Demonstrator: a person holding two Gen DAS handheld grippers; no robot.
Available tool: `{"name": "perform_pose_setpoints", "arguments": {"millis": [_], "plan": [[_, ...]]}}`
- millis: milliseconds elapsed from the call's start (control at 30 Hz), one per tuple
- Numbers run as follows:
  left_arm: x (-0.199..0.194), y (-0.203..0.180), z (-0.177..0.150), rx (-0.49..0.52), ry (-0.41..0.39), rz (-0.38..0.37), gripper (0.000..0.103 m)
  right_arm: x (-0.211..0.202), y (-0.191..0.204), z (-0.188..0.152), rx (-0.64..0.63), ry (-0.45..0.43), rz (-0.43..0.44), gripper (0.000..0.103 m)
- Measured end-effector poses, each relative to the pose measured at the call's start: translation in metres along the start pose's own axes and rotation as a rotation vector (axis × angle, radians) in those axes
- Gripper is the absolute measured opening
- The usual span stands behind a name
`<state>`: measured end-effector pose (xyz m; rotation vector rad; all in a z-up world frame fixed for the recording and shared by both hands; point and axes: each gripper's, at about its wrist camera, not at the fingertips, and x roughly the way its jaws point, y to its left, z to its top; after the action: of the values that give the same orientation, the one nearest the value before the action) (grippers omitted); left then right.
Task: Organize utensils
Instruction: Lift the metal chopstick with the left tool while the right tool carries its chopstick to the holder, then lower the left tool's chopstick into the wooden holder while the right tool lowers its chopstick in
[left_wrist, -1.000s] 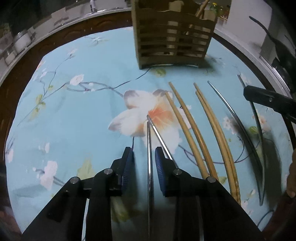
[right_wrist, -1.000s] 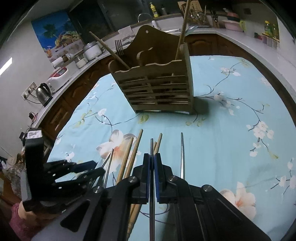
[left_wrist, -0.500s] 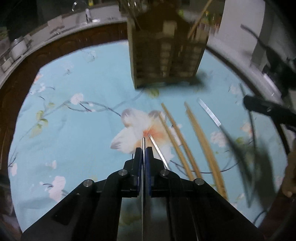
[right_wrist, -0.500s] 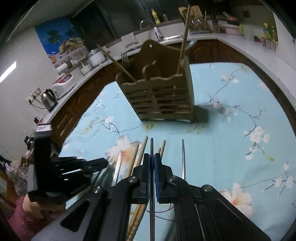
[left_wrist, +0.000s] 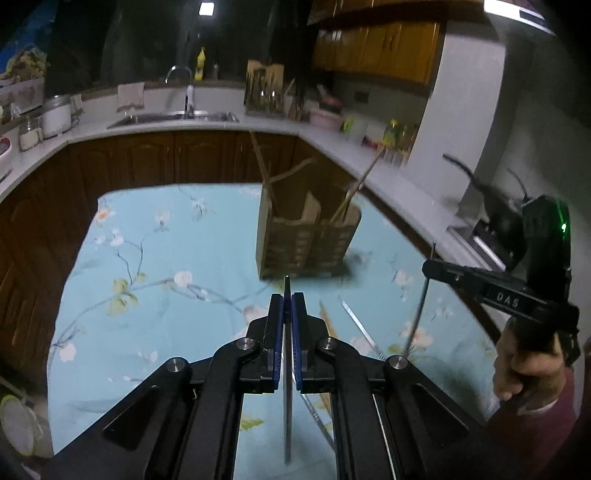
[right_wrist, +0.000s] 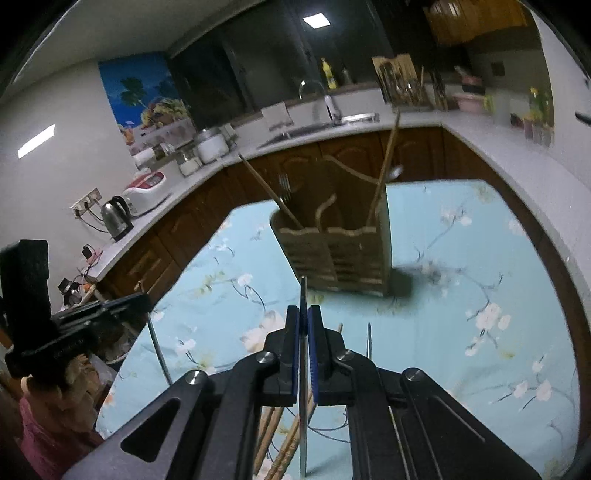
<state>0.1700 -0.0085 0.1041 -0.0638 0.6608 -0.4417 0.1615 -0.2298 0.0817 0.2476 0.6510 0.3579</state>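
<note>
My left gripper (left_wrist: 287, 301) is shut on a thin metal chopstick (left_wrist: 286, 284), lifted off the blue floral cloth (left_wrist: 166, 258). My right gripper (right_wrist: 303, 314) is likewise shut on a second metal chopstick (right_wrist: 303, 291), also raised. Ahead of both stands the slatted wooden utensil holder (left_wrist: 306, 243) (right_wrist: 340, 254), with wooden chopsticks (right_wrist: 384, 173) and a fork (right_wrist: 284, 184) sticking out. Another metal chopstick (left_wrist: 356, 323) and wooden chopsticks (right_wrist: 280, 443) lie on the cloth below. The right gripper (left_wrist: 430, 266) shows at the right of the left wrist view, and the left gripper (right_wrist: 142, 301) at the left of the right wrist view.
A white counter (left_wrist: 155, 125) wraps around the table, with a sink and tap (left_wrist: 184, 107), jars (left_wrist: 55, 116), a kettle (right_wrist: 116, 216) and a rice cooker (right_wrist: 146, 190). Dark wooden cabinets (left_wrist: 147, 158) stand under it. A person's hand (left_wrist: 524, 365) holds the right gripper.
The left gripper's jaws closed on the metal chopstick and lifted it off the cloth. Both grippers rose and tilted up, so the holder and counter now sit lower in view.
</note>
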Motion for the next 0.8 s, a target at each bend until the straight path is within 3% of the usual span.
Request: {"name": "perform_pose_setpoints", "arguments": {"millis": [433, 800], "plan": [[-0.021, -0.003, 0.036, 0.003, -0.108, -0.007, 0.004, -0.015, -0.005, 0.030, -0.013, -0.074, -0.010, 0.005], [-0.022, -0.010, 0.097, 0.013, -0.256, 0.000, 0.004, -0.027, -0.016, 0.079, -0.013, -0.195, -0.059, 0.005]]}}
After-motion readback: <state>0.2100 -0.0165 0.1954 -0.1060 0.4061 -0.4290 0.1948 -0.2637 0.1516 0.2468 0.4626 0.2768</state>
